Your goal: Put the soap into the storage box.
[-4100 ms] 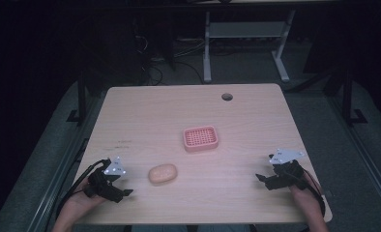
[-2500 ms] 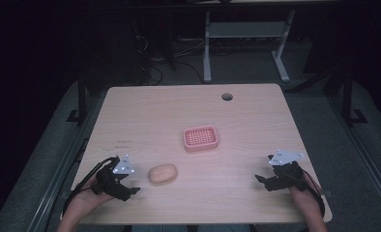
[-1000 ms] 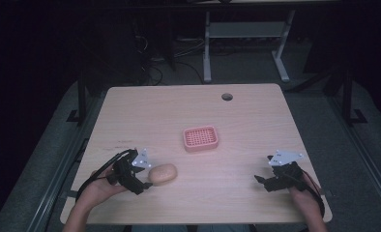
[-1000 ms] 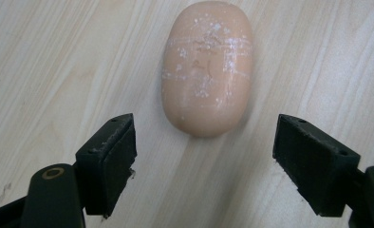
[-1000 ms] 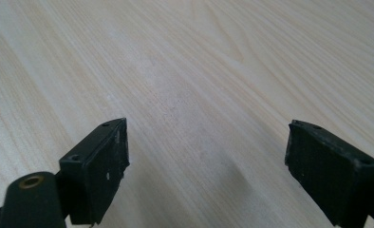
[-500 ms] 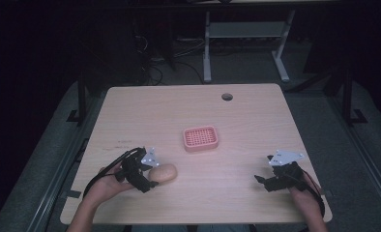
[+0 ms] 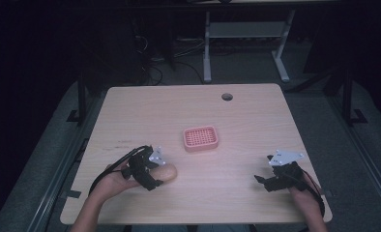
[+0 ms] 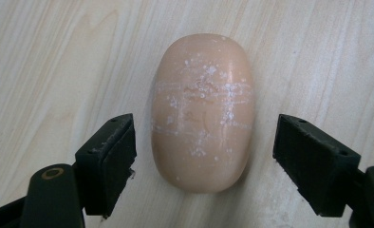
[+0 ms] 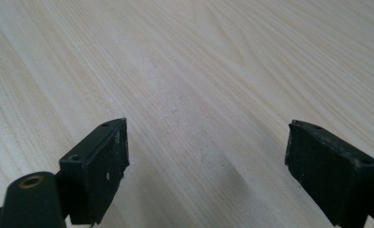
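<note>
A peach-coloured oval soap bar [image 8: 201,111] with white flecks lies flat on the wooden table [image 7: 256,121]. My left gripper [image 8: 204,164] is open, one jaw on each side of the bar's near end, with a gap to each jaw. From above, the soap bar [image 7: 168,172] sits at the front left with the left gripper [image 7: 152,171] around it. A pink slotted soap dish [image 7: 200,138] stands at the table's middle. My right gripper [image 7: 263,181] rests open near the front right, and its own view has bare wood between the jaws of the right gripper [image 9: 206,166].
A round cable hole [image 7: 227,96] sits near the table's far edge. A white desk frame [image 7: 246,38] and cables stand on the dark floor beyond the table. Bare wood lies between the dish and the right gripper.
My left gripper has moved right across the front of the table until its open jaws straddle the soap bar. The right gripper has stayed in place.
</note>
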`<action>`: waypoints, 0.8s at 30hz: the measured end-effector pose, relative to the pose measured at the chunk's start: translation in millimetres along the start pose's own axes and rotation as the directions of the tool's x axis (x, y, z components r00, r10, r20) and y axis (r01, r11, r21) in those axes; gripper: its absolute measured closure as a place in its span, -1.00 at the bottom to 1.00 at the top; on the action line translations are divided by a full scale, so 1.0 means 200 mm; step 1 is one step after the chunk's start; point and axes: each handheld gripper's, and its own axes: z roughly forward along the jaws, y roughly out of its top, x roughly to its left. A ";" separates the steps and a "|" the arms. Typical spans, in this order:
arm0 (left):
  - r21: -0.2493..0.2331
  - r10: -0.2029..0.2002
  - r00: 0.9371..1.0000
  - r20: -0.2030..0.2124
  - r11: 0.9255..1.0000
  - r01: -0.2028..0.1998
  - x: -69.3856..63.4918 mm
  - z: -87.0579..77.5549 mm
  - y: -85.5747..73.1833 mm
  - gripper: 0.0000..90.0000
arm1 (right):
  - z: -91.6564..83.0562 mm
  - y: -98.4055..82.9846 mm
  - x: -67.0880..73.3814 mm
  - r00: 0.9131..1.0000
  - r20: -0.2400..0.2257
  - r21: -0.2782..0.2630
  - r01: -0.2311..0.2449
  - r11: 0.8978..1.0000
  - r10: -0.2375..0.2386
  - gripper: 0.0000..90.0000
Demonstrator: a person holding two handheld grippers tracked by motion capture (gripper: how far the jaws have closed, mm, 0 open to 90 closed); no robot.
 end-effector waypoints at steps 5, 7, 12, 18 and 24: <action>0.007 -0.004 1.000 0.014 1.000 0.004 0.00 0.03 0.02 -0.52 | 0.00 0.00 0.00 1.000 -0.002 0.000 0.000 1.000 0.000 -0.69; 0.006 -0.002 1.000 0.017 1.000 0.002 0.00 0.04 0.03 -0.52 | 0.00 0.00 0.00 1.000 -0.002 0.001 0.001 1.000 -0.001 -0.69; 0.016 -0.003 1.000 0.023 1.000 0.003 0.01 0.06 0.05 -0.52 | 0.00 0.00 0.00 1.000 -0.003 0.002 0.001 1.000 -0.001 -0.69; 0.041 -0.013 0.999 0.044 0.999 0.011 0.02 0.10 0.06 -0.51 | 0.00 0.00 0.00 1.000 -0.003 -0.001 -0.001 1.000 0.001 -0.69; 0.069 -0.015 0.998 0.055 0.998 0.012 0.03 0.13 0.07 -0.49 | 0.00 0.00 0.00 1.000 -0.004 0.002 0.002 1.000 -0.002 -0.69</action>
